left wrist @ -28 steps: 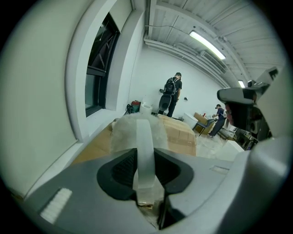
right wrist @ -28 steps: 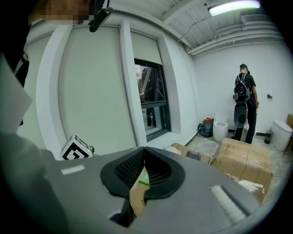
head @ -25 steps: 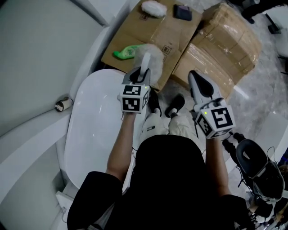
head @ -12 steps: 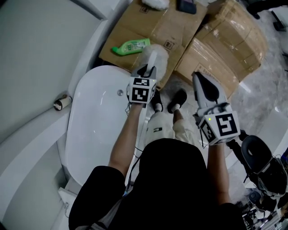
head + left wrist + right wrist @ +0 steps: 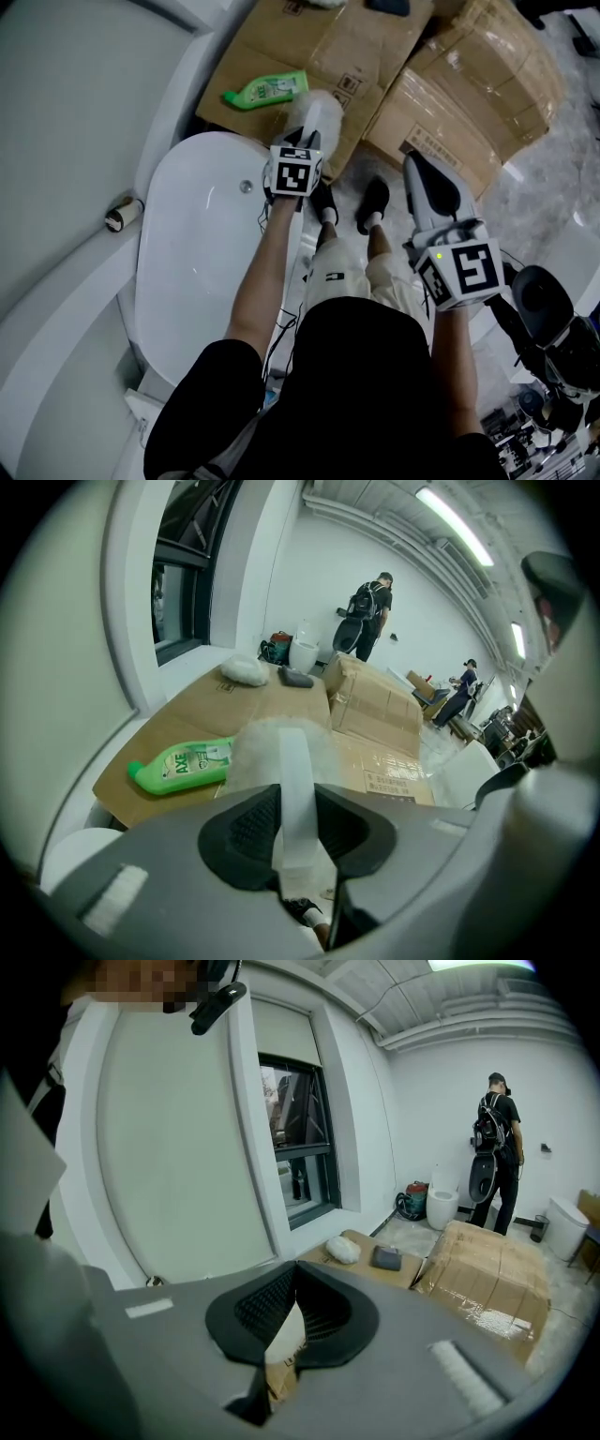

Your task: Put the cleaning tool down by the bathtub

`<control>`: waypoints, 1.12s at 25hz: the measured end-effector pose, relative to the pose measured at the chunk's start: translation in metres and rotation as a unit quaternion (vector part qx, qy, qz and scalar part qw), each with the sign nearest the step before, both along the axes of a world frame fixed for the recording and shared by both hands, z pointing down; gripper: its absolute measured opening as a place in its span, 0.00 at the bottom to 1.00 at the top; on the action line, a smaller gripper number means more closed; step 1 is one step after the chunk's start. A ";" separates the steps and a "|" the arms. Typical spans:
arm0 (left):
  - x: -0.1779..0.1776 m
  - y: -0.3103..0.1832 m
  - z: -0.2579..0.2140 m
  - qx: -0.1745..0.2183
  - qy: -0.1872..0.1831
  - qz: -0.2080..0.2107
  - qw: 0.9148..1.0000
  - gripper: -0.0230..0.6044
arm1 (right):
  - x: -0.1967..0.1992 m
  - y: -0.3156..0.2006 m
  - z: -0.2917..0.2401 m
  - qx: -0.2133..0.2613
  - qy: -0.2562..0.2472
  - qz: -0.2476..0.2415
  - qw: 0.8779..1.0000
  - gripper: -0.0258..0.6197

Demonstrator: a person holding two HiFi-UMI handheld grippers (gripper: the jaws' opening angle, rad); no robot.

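Cardboard (image 5: 272, 42) by bathtub (image 5: 187, 281) as landing spot; left tongs (image 5: 302, 142) clenched on cleaning tool (image 5: 317, 111), right tongs (image 5: 424, 171) clenched empty. Risk: early release into bathtub, or nudging bottle (image 5: 265, 91).

**A:** What is at the left hand-held gripper (image 5: 303, 142)?

**B:** A fluffy white cleaning tool (image 5: 317, 111). Its head is over flattened cardboard (image 5: 272, 47), just beside the white bathtub (image 5: 187, 281).

**A:** And nearby?

**B:** A green bottle (image 5: 265, 91) lies on the cardboard. The right hand-held gripper (image 5: 414, 164) points toward taped boxes (image 5: 469, 94).
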State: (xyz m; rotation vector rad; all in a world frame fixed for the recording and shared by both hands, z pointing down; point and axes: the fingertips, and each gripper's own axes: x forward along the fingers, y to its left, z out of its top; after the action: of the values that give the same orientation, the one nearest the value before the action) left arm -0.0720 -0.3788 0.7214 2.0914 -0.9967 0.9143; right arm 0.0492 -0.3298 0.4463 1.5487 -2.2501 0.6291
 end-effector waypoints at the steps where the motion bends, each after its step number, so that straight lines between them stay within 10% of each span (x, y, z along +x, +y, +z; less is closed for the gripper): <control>1: 0.000 0.000 0.005 -0.004 -0.001 0.000 1.000 0.19 | 0.000 0.000 0.002 -0.003 0.001 0.000 1.000 0.05; 28: 0.006 -0.009 0.083 -0.016 -0.034 -0.017 0.999 0.19 | 0.011 0.015 0.033 -0.034 -0.006 0.003 0.999 0.05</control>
State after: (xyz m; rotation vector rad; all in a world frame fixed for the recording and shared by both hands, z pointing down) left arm -0.0656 -0.3883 0.8048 2.0228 -1.0427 0.9836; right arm 0.0605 -0.3152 0.4795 1.5229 -2.2105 0.7111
